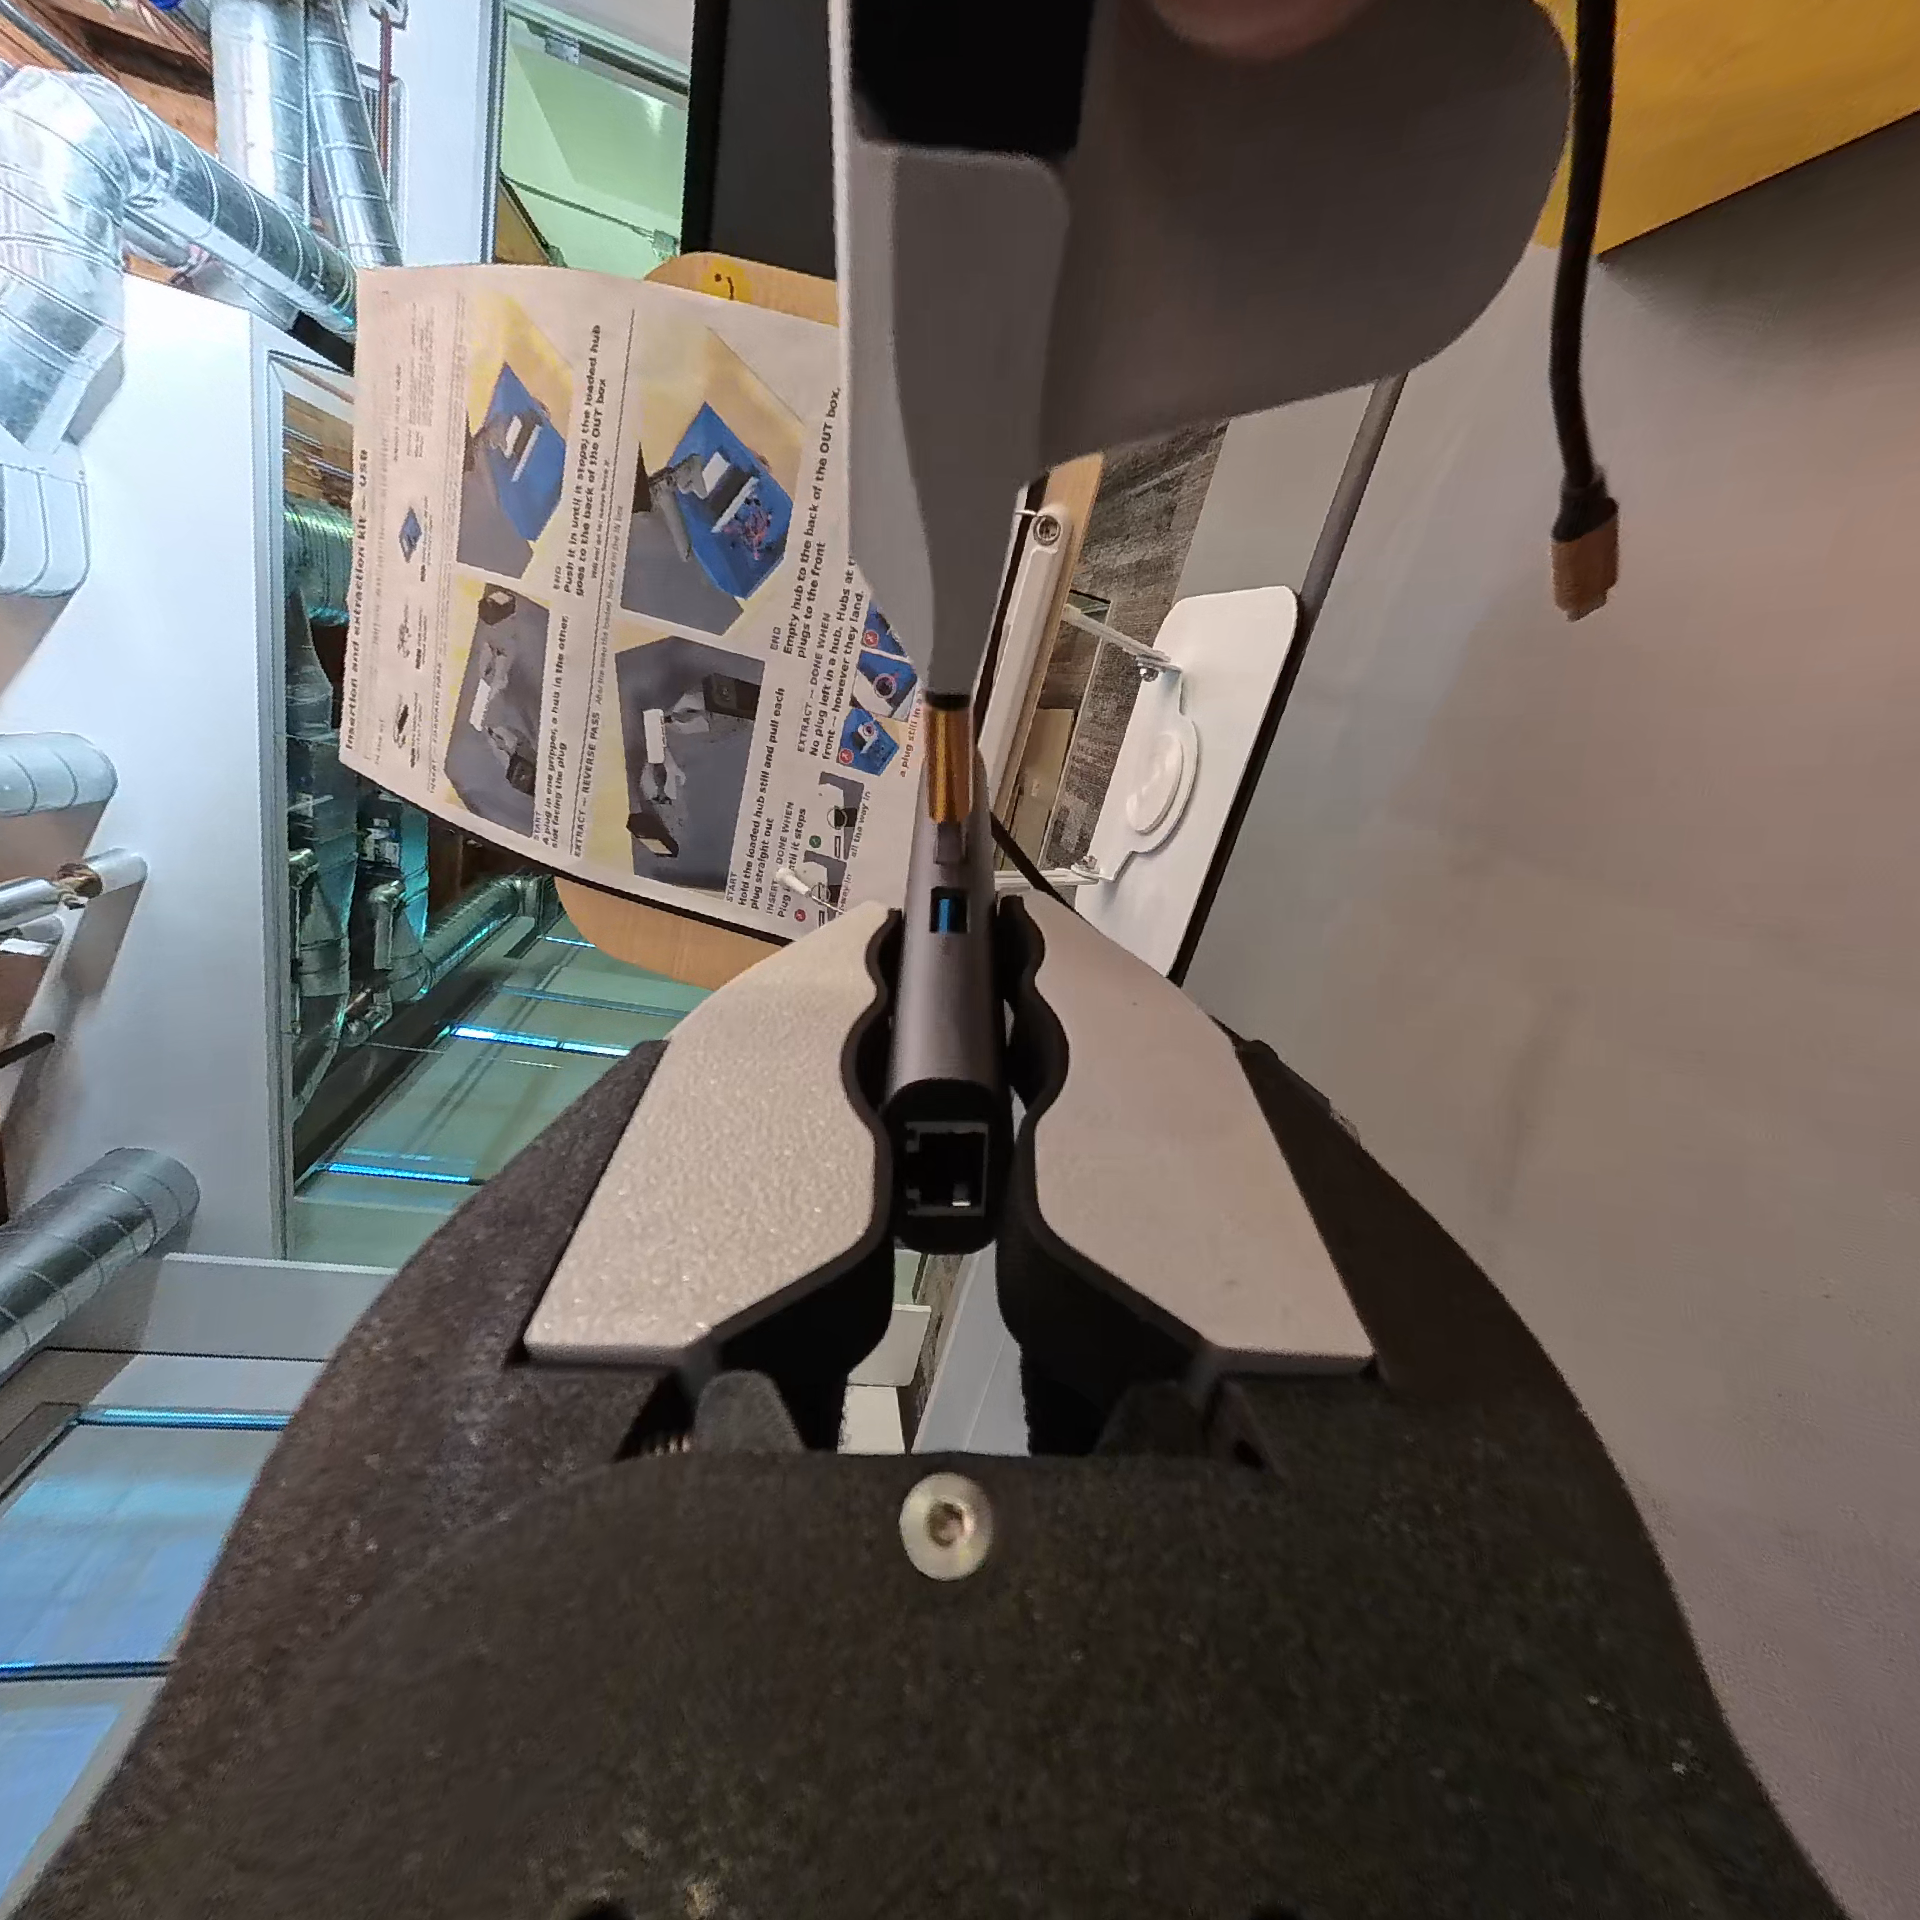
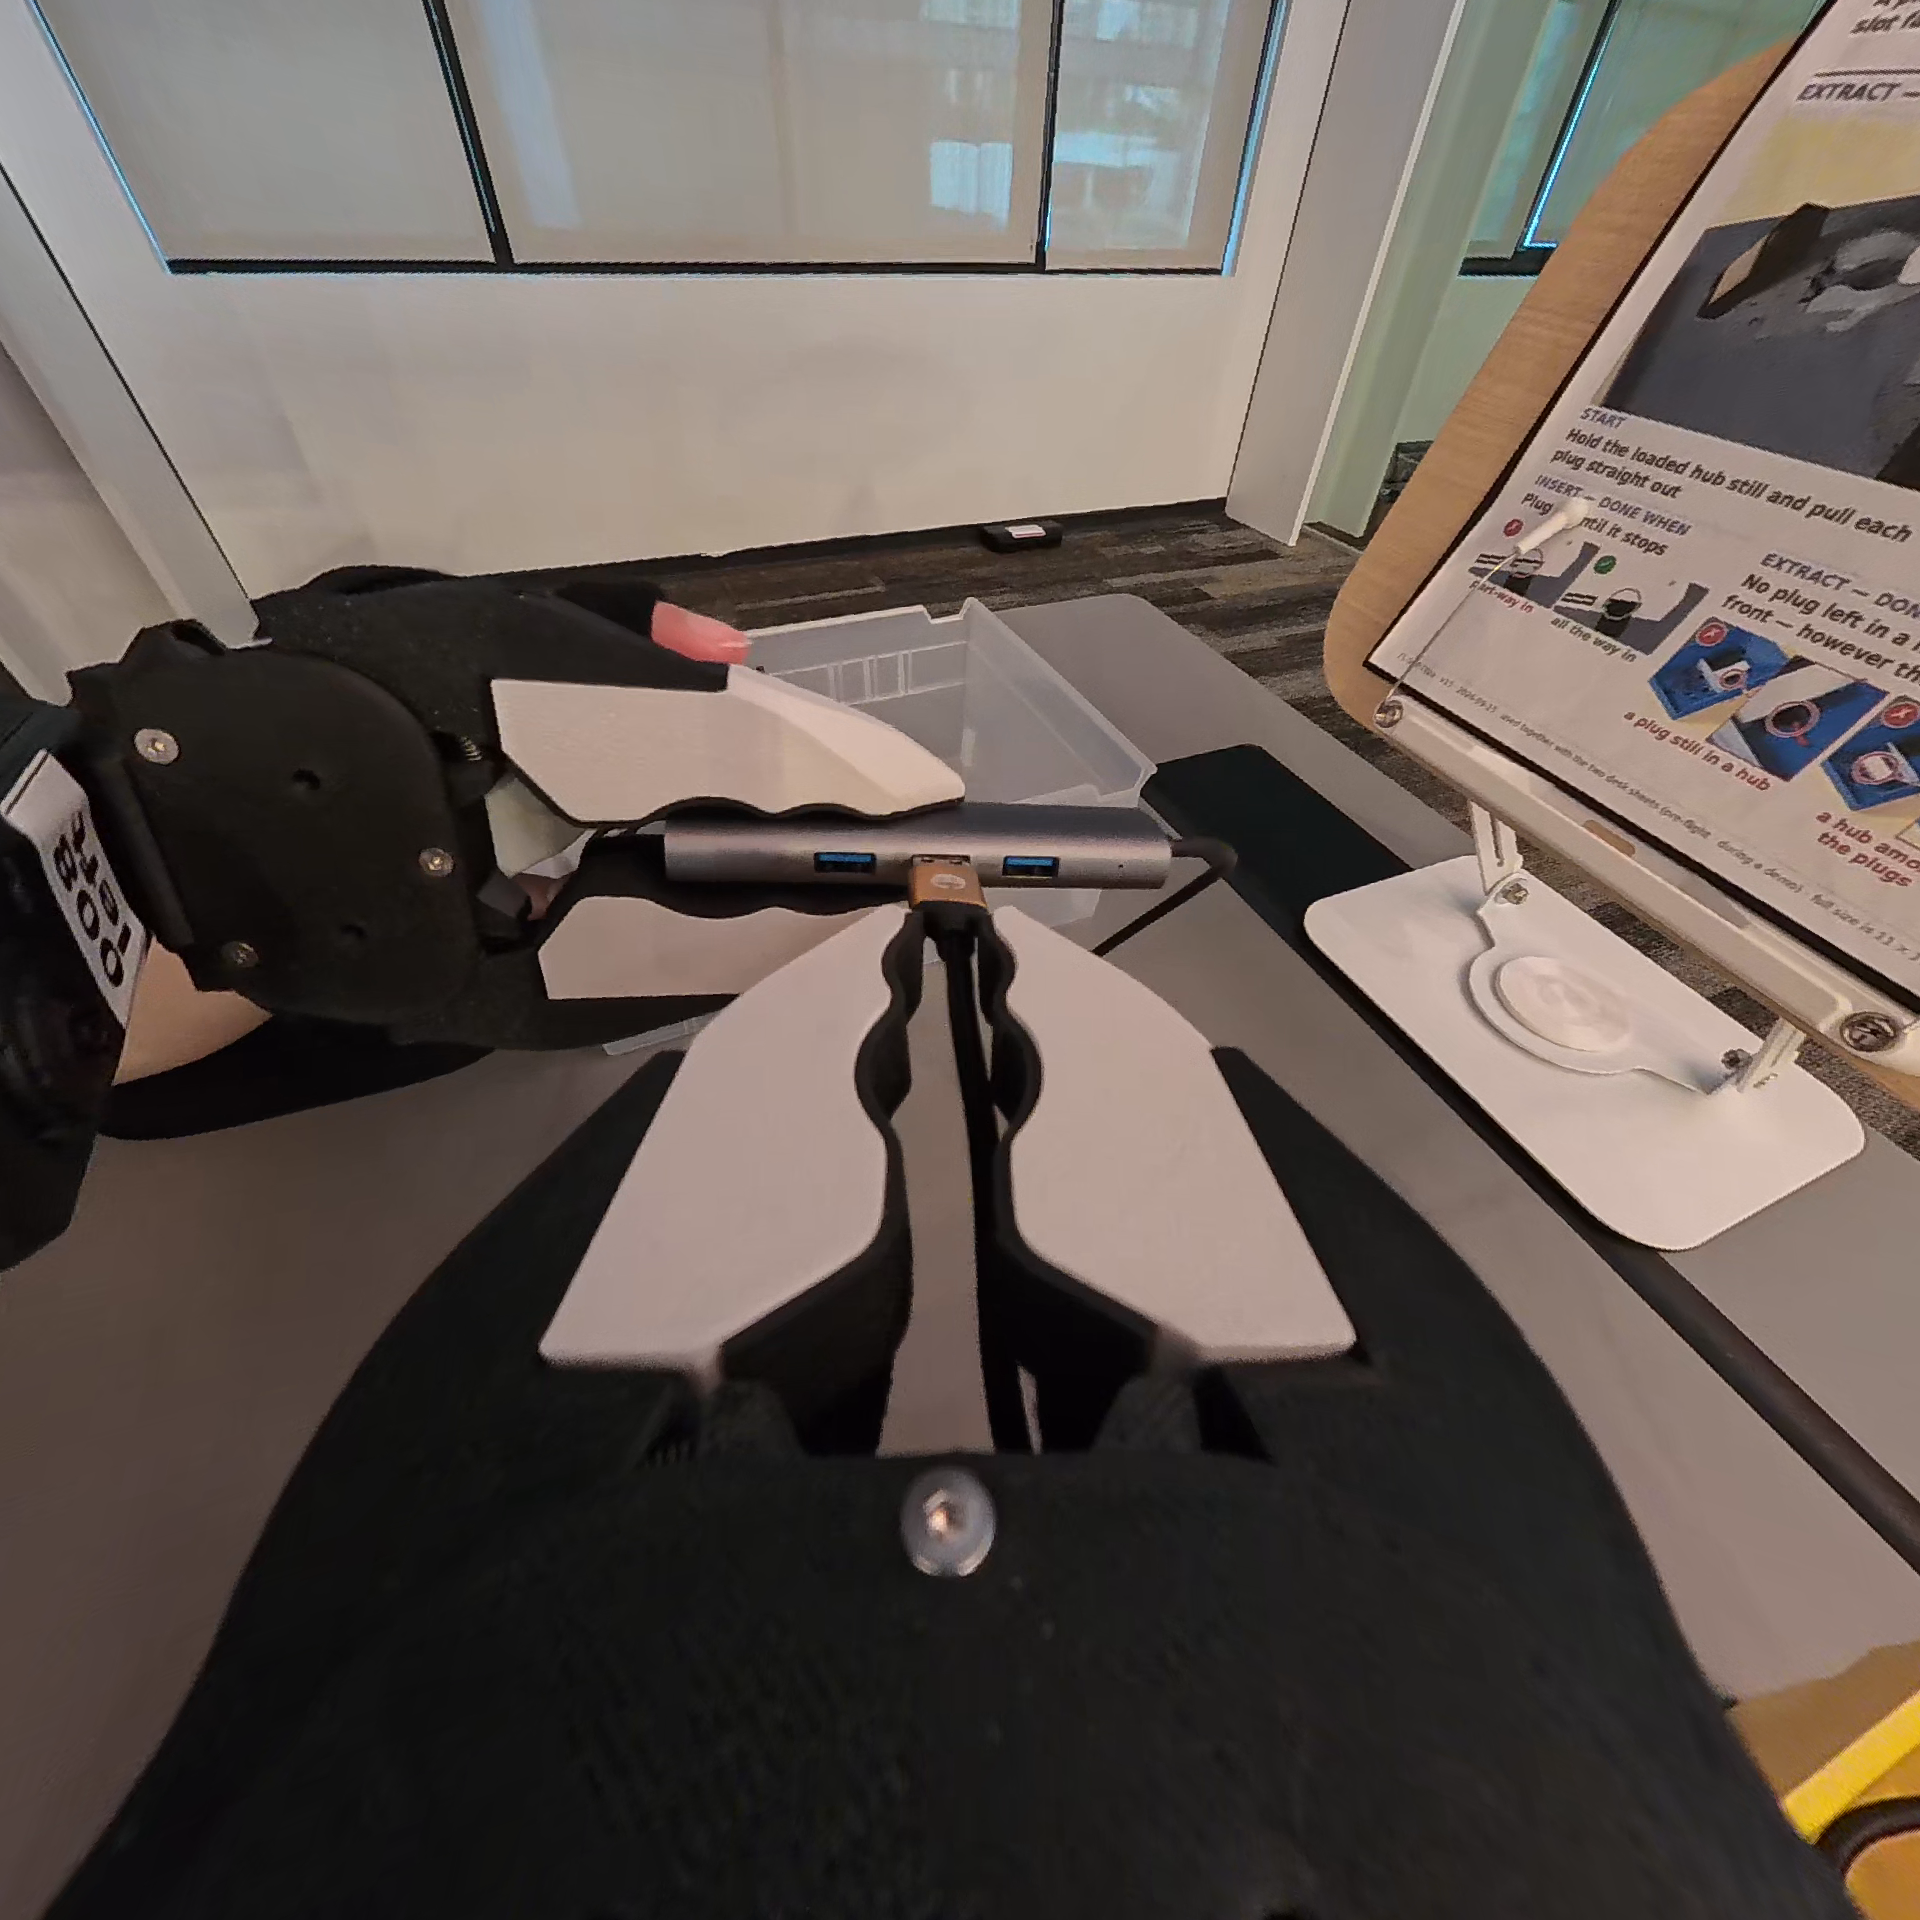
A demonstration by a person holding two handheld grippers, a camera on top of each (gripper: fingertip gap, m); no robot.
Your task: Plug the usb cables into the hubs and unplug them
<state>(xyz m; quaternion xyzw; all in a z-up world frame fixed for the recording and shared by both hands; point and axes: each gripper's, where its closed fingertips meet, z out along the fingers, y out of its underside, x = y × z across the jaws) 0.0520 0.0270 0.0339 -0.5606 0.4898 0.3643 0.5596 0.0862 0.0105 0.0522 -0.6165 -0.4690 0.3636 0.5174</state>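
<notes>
- Left gripper (image 1: 943, 940) jaws closed on grey hub (image 1: 940, 1049), gripped by one end, held above table (image 2: 312, 1351).
- Right gripper (image 2: 943, 940) jaws clamped on black cable (image 2: 961, 997) just behind gold plug (image 2: 940, 881).
- Plug tip at hub's middle port, between two blue ports; insertion depth unclear.
- Clear bin (image 2: 997, 707) behind hub.

Hub: you see a slim grey metal USB hub (image 2: 914, 850) lying level above the table, two blue ports open.
Cable: your black USB cable's (image 2: 971, 1091) gold-collared plug (image 2: 942, 883) meets the hub's middle port; depth unclear.
</notes>
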